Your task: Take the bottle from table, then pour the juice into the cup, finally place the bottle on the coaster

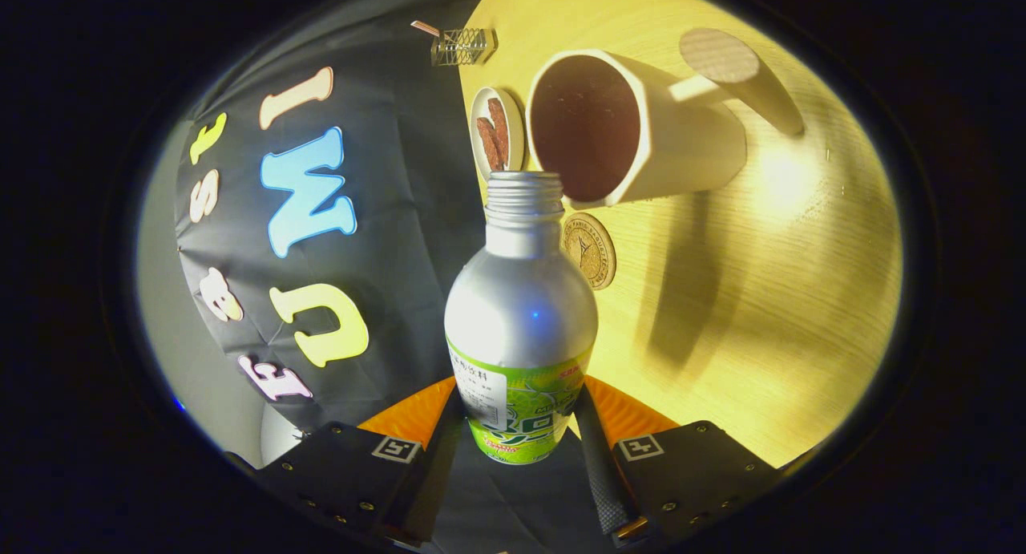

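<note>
Gripper view: tongs point(519, 438) clamp the bottle point(521, 321) at its label, tipped sideways, its open mouth at the cup point(633, 129) rim just ahead. Pouring appears underway; next, righting it and setting it on the coaster point(591, 251) beside the cup.

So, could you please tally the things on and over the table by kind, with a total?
Bottles: 1, the open bottle, held between the gripper fingers, its mouth at the cup's rim
Cups: 1, the cup
Coasters: 1, the coaster
Small dishes: 1, the dish
Wire holders: 1, the holder
Total: 5
</note>
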`<state>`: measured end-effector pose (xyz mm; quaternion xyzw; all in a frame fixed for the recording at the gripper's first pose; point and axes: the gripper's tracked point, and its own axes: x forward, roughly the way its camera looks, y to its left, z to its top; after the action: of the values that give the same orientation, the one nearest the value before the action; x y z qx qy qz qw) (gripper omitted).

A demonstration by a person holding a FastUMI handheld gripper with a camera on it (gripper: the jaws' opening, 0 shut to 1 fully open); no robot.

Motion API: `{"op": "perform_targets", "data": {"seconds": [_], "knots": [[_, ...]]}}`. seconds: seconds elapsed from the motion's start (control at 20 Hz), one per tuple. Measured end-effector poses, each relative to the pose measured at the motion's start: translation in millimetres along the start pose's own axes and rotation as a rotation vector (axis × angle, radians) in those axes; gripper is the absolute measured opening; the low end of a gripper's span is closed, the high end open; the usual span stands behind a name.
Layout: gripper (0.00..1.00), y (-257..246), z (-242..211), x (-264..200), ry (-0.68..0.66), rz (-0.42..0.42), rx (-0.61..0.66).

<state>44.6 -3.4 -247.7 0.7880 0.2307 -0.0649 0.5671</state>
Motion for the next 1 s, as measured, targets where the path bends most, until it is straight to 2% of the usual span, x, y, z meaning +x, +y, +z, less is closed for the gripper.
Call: {"op": "perform_targets", "data": {"seconds": [1.0], "knots": [[0.74,18.3,-3.2,-4.9,0.047,0.032,0.157]]}}
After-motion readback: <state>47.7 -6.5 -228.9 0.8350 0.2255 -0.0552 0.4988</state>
